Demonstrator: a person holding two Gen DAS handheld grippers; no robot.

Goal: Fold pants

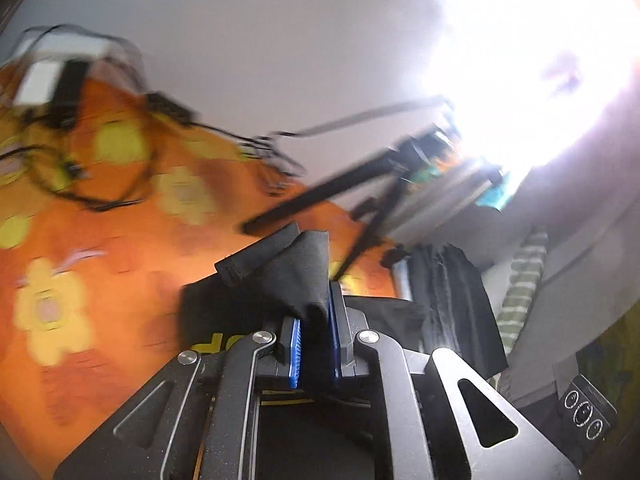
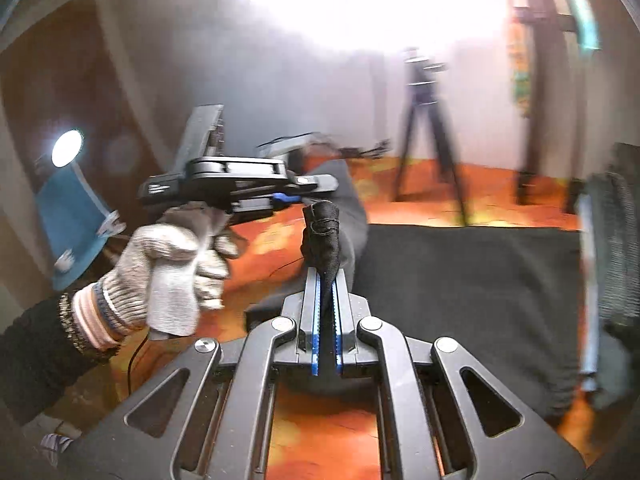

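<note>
Right tool (image 2: pixel 326 280): blue pads pressed narrow on a rolled edge of the black pants (image 2: pixel 460 280).
Left tool (image 1: pixel 316 320): clamped on a bunched fold of the same dark cloth.
Pants: raised off the orange flowered bed cover (image 2: pixel 320 420), spreading toward 3 o'clock.
Gloved hand (image 2: pixel 176 264): at 9 o'clock, gripping the left tool's handle.
Tripod (image 2: pixel 430 136): at 1 o'clock, against the far wall.
</note>
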